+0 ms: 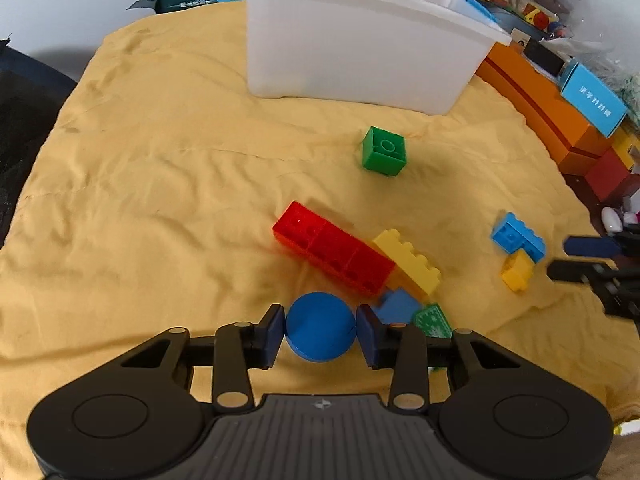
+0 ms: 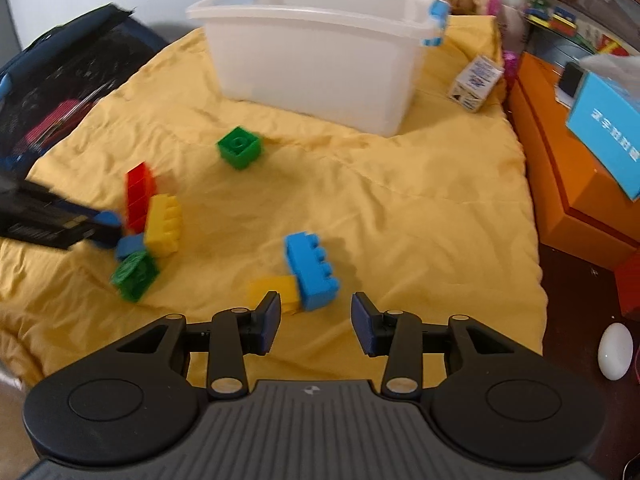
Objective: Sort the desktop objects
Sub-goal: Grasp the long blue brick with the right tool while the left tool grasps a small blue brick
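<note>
My left gripper is shut on a blue disc, low over the yellow cloth. Just beyond it lie a long red brick, a yellow brick, a small blue piece and a green piece. A green cube sits farther off, before the white bin. My right gripper is open and empty, just short of a blue brick joined to a small yellow brick. The left gripper also shows at the left of the right wrist view.
Orange boxes and a light blue box line the right side. A small carton stands right of the bin. A dark bag lies at the left. A white round object sits off the cloth's right edge.
</note>
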The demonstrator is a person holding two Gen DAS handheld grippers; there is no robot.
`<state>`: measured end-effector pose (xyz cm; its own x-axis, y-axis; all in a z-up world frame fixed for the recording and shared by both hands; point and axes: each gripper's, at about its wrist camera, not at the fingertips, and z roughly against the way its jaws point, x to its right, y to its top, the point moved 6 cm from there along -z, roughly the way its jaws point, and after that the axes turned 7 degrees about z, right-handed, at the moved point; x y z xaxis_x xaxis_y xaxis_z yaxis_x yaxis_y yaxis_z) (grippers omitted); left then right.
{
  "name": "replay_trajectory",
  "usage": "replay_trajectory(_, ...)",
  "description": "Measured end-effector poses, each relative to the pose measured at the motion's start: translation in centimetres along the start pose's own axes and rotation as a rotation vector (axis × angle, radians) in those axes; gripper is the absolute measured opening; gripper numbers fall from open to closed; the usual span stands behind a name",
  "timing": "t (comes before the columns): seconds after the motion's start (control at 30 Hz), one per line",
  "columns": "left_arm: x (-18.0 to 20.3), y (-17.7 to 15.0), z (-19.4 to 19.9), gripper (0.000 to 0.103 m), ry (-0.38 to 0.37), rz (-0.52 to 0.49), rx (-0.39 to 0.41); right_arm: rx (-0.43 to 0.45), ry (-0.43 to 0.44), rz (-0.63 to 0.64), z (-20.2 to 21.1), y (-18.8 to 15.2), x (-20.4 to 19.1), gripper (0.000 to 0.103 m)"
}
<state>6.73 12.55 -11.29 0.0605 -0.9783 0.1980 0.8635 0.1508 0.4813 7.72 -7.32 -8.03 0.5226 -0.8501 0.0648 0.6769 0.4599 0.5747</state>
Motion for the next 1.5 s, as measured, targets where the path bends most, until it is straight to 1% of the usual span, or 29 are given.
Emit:
replay_trajectory(0.1, -0.2, 0.0, 1.6, 0.043, -0.005, -0.010, 0.016, 0.012, 0.009, -0.041, -0.6, 0.5, 0.9, 0.043)
replay_trajectory(0.17, -0.1, -0.1, 2.1, 0.043, -0.002, -0.025, 0.014, 0.028, 0.030, -0.085, -0.9, 1.0, 1.5, 0.043)
replay_trajectory(0.23, -0.2, -0.4, 2.2, 0.043, 0.017, -0.046, 0.009, 0.049, 0.076, -0.188, -1.1, 1.4, 2.5, 0.043)
replay_trajectory(0.33, -1.0, -0.9, 1.5, 0.043, 0.022, -0.019, -0.008, 0.058, 0.145, -0.381, -1.8, 1.3, 4.3, 0.043)
replay_trajectory(0.37, -1.2, -1.1, 1.2, 0.043, 0.024, -0.015, -0.015, 0.042, 0.161, -0.416, -2.3, 1.1, 4.6, 0.043)
replay_trajectory(0.43, -1.5, -1.7, 0.2, 0.043, 0.038, -0.027, -0.057, 0.006, 0.177, -0.455, -3.3, 0.4, 4.9, 0.042)
replay_trajectory(0.47, -1.5, -1.8, 0.1, 0.044, 0.049, -0.039, -0.060, 0.016, 0.197, -0.466, -3.4, 0.3, 4.8, 0.042)
replay_trajectory(0.5, -1.4, -1.8, 0.4, 0.043, 0.067, -0.055, -0.051, 0.010, 0.218, -0.460, -3.5, 0.3, 4.5, 0.042)
replay_trajectory(0.57, -1.1, -1.5, 1.2, 0.044, 0.090, -0.082, -0.024, -0.027, 0.270, -0.410, -3.8, 0.4, 3.2, 0.042)
replay_trajectory(0.6, -0.9, -1.2, 1.8, 0.044, 0.098, -0.092, 0.000, -0.042, 0.273, -0.382, -4.0, 0.3, 2.4, 0.042)
replay_trajectory(0.63, -0.6, -0.8, 2.6, 0.044, 0.092, -0.101, 0.029, -0.033, 0.253, -0.348, -3.9, 0.3, 1.8, 0.040)
replay_trajectory(0.67, -0.2, -0.5, 3.3, 0.045, 0.069, -0.109, 0.051, -0.019, 0.235, -0.294, -3.7, 0.5, 1.1, 0.029)
replay_trajectory(0.7, 0.3, -0.2, 3.8, 0.046, 0.034, -0.109, 0.061, -0.006, 0.227, -0.257, -3.3, 0.7, 0.7, 0.027)
replay_trajectory(0.8, 1.5, 0.3, 3.6, 0.046, -0.066, -0.069, 0.033, 0.047, 0.134, -0.126, -1.9, 1.4, -0.2, 0.027)
replay_trajectory(0.83, 1.6, 0.3, 3.1, 0.046, -0.073, -0.059, 0.022, 0.064, 0.102, -0.099, -1.5, 1.5, -0.1, 0.027)
replay_trajectory(0.9, 1.6, 0.2, 1.6, 0.046, -0.058, -0.033, -0.018, 0.083, 0.031, -0.067, -1.0, 1.6, 0.5, 0.027)
replay_trajectory(0.97, 1.1, 0.1, 0.1, 0.044, -0.083, 0.027, -0.058, 0.088, -0.047, -0.039, -0.8, 1.4, 1.2, 0.027)
replay_trajectory(1.03, 1.0, 0.2, -0.8, 0.044, -0.129, 0.068, -0.076, 0.073, -0.077, -0.023, -0.7, 0.6, 1.8, 0.027)
replay_trajectory(1.07, 1.2, 0.2, -1.0, 0.042, -0.133, 0.067, -0.079, 0.061, -0.079, -0.031, -0.7, 0.0, 2.0, 0.027)
replay_trajectory(1.13, 1.9, 0.3, -1.2, 0.037, -0.153, 0.044, -0.066, 0.036, -0.074, -0.055, -1.1, -0.9, 1.9, 0.027)
replay_trajectory(1.2, 2.6, 0.5, -1.6, 0.023, -0.172, 0.025, -0.068, 0.018, -0.076, -0.059, -1.2, -1.7, 1.8, 0.027)
replay_trajectory(1.27, 3.6, 0.5, -1.8, 0.021, -0.197, -0.015, -0.088, 0.012, -0.083, -0.043, -1.2, -2.2, 1.6, 0.027)
replay_trajectory(1.33, 4.5, 0.0, -1.6, 0.019, -0.209, -0.062, -0.105, 0.012, -0.097, 0.000, -1.1, -2.3, 1.0, 0.027)
replay_trajectory(1.4, 5.3, -0.7, -1.2, 0.020, -0.182, -0.139, -0.096, 0.011, -0.103, 0.050, -1.0, -2.6, 0.3, 0.027)
replay_trajectory(1.43, 5.8, -1.2, -0.9, 0.020, -0.163, -0.194, -0.086, 0.006, -0.104, 0.067, -1.1, -2.7, -0.1, 0.027)
replay_trajectory(1.47, 6.4, -1.6, -0.7, 0.021, -0.152, -0.254, -0.079, 0.006, -0.106, 0.082, -1.2, -2.8, -0.3, 0.028)
replay_trajectory(1.5, 6.7, -1.9, -0.6, 0.025, -0.141, -0.294, -0.074, 0.009, -0.108, 0.089, -1.1, -2.9, -0.6, 0.028)
